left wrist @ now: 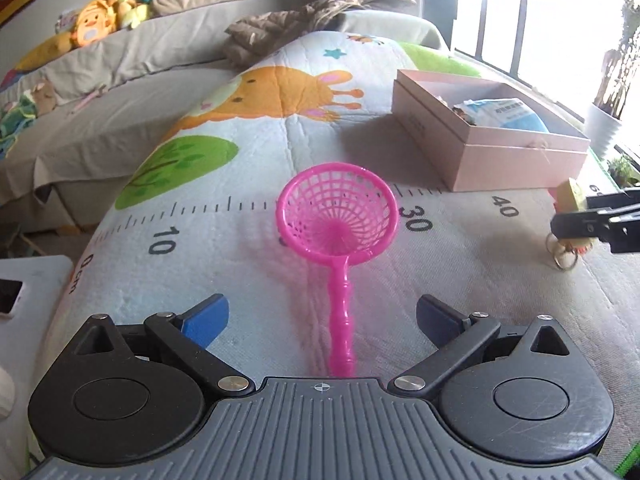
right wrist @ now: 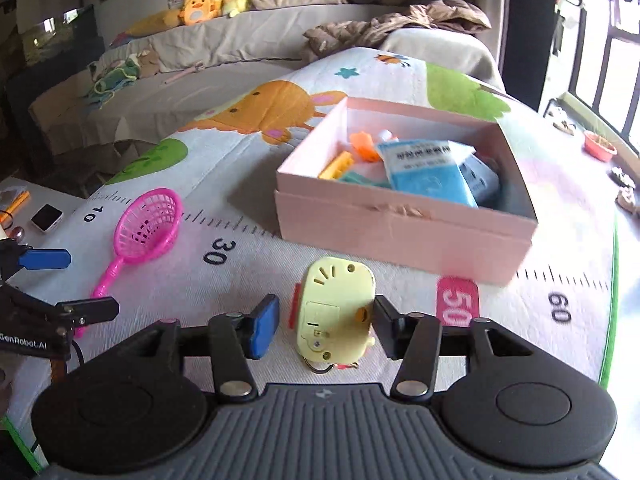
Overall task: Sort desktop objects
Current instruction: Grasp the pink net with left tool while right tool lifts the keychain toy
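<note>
A pink toy net scoop point(left wrist: 339, 216) lies on the ruler-print mat, its handle pointing toward my left gripper point(left wrist: 322, 318), which is open with the handle between its fingers and not touching them. The scoop also shows in the right wrist view point(right wrist: 146, 228). A yellow toy with a key ring point(right wrist: 334, 312) lies between the fingers of my right gripper point(right wrist: 326, 326), which is open around it with a small gap on the left side. The toy also shows at the right edge of the left wrist view point(left wrist: 570, 200). A pink box point(right wrist: 404, 228) stands beyond it and holds several items.
The pink box also shows in the left wrist view point(left wrist: 516, 160). A white side table point(right wrist: 44, 216) with small items stands left of the mat. A bed with plush toys point(right wrist: 200, 4) and a brown jacket point(right wrist: 392, 24) lies behind. A window is at right.
</note>
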`<move>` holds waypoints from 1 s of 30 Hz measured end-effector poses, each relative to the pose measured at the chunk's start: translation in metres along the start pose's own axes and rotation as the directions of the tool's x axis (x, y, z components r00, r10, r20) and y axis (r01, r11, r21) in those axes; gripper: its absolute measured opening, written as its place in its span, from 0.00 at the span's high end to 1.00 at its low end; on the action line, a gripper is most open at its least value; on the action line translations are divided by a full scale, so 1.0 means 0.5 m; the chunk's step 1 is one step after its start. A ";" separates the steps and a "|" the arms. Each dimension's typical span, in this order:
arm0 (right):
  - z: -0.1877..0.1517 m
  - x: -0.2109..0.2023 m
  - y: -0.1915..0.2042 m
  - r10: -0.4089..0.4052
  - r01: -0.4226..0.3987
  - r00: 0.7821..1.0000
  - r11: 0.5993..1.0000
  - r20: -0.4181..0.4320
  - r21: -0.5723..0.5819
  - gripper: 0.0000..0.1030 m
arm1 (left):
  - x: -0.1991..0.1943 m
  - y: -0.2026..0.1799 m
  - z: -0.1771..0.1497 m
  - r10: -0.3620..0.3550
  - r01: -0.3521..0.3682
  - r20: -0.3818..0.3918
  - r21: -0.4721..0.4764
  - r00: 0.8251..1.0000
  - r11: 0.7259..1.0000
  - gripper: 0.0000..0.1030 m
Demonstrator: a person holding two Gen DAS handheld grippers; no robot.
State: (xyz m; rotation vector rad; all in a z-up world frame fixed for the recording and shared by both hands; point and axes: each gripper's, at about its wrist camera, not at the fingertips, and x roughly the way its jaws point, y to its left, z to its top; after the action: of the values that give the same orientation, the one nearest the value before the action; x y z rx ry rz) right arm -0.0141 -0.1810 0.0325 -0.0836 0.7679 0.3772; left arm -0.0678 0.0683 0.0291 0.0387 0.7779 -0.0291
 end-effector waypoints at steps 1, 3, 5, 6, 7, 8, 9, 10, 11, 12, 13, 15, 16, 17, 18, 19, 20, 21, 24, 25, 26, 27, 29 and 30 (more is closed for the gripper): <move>-0.010 -0.003 -0.008 -0.001 0.001 1.000 1.000 0.006 0.022 0.33 | 0.007 -0.004 0.007 0.003 -0.003 -0.008 0.000 1.000 1.000 0.00; -0.035 -0.004 -0.020 -0.010 0.009 1.000 0.999 0.024 0.053 0.27 | 0.022 -0.013 0.021 0.017 -0.017 -0.030 -0.006 0.999 1.000 0.00; -0.056 -0.003 -0.025 -0.027 0.025 0.999 0.998 0.032 0.062 0.24 | 0.035 -0.022 0.034 0.029 -0.029 -0.041 -0.006 0.999 1.000 0.00; -0.065 0.000 -0.024 -0.038 0.036 0.999 0.997 0.034 0.061 0.23 | 0.038 -0.027 0.039 0.033 -0.033 -0.041 -0.005 0.999 0.999 0.00; -0.073 0.001 -0.024 -0.048 0.046 0.998 0.997 0.036 0.058 0.22 | 0.040 -0.032 0.044 0.035 -0.035 -0.041 -0.004 0.999 0.999 0.00; -0.082 0.003 -0.023 -0.058 0.056 0.998 0.997 0.038 0.053 0.20 | 0.041 -0.034 0.047 0.034 -0.034 -0.040 -0.004 0.999 0.999 0.00; -0.090 0.004 -0.020 -0.066 0.064 0.997 0.997 0.042 0.047 0.18 | 0.041 -0.036 0.050 0.030 -0.030 -0.038 -0.004 0.999 1.000 0.00; -0.097 0.004 -0.020 -0.072 0.070 0.996 0.997 0.045 0.045 0.17 | 0.039 -0.036 0.052 0.018 -0.018 -0.034 -0.004 0.999 1.000 0.00; -0.102 0.005 -0.021 -0.073 0.071 0.996 0.996 0.048 0.046 0.15 | 0.034 -0.031 0.054 -0.014 0.013 -0.024 -0.010 1.000 1.000 0.00; -0.107 0.005 -0.022 -0.074 0.071 0.996 0.996 0.054 0.049 0.15 | 0.026 -0.022 0.056 -0.065 0.065 -0.011 -0.021 0.998 0.998 0.00; -0.108 0.003 -0.022 -0.073 0.070 0.996 0.996 0.060 0.051 0.14 | 0.017 -0.010 0.057 -0.122 0.122 -0.002 -0.035 0.993 0.992 0.00; -0.109 -0.001 -0.024 -0.073 0.069 0.995 0.996 0.075 0.063 0.10 | 0.000 0.015 0.059 -0.207 0.208 0.017 -0.063 0.978 0.976 0.00; -0.110 -0.001 -0.026 -0.074 0.068 0.994 0.995 0.077 0.069 0.07 | -0.008 0.023 0.060 -0.213 0.215 0.035 -0.067 0.976 0.974 0.00; -0.110 -0.001 -0.026 -0.072 0.066 0.994 0.995 0.078 0.073 0.06 | -0.013 0.028 0.059 -0.193 0.196 0.052 -0.063 0.980 0.979 0.00; -0.110 -0.001 -0.028 -0.068 0.062 0.994 0.995 0.080 0.078 0.06 | -0.015 0.027 0.061 -0.155 0.158 0.059 -0.052 0.986 0.986 0.00; -0.110 -0.002 -0.030 -0.065 0.058 0.994 0.995 0.084 0.084 0.06 | -0.012 0.022 0.065 -0.111 0.113 0.057 -0.037 0.992 0.993 0.00; -0.110 -0.002 -0.032 -0.061 0.053 0.994 0.994 0.087 0.091 0.05 | -0.005 0.016 0.069 -0.075 0.076 0.049 -0.022 0.996 0.997 0.00; -0.110 -0.003 -0.034 -0.059 0.050 0.994 0.994 0.088 0.098 0.05 | 0.004 0.007 0.074 -0.049 0.049 0.035 -0.009 0.998 0.999 0.00; -0.110 -0.003 -0.035 -0.061 0.052 0.994 0.993 0.086 0.105 0.04 | 0.053 -0.015 0.091 0.018 -0.018 -0.039 -0.012 0.999 1.000 0.00; -0.111 -0.003 -0.033 -0.063 0.053 0.994 0.993 0.088 0.102 0.04 | 0.075 -0.016 0.095 0.028 -0.029 -0.069 -0.024 0.997 0.999 0.00; -0.111 -0.005 -0.031 -0.065 0.056 0.994 0.994 0.092 0.098 0.03 | 0.094 -0.018 0.100 0.034 -0.038 -0.092 -0.035 0.995 0.999 0.00; -0.113 -0.007 -0.029 -0.070 0.061 0.993 0.994 0.097 0.094 0.03 | 0.110 -0.018 0.104 0.047 -0.052 -0.111 -0.045 0.993 0.998 0.00; -0.113 -0.009 -0.026 -0.078 0.069 0.992 0.994 0.103 0.088 0.03 | 0.129 -0.019 0.107 0.072 -0.078 -0.126 -0.047 0.989 0.996 0.00; -0.113 -0.011 -0.023 -0.077 0.069 0.991 0.995 0.105 0.079 0.03 | 0.130 -0.020 0.107 0.086 -0.092 -0.120 -0.045 0.989 0.995 0.02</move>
State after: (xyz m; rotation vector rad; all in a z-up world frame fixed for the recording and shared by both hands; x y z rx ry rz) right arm -0.0506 -0.2053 -0.0052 -0.0207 0.6698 0.2806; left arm 0.0156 0.0549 0.0210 0.0277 0.8937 0.0785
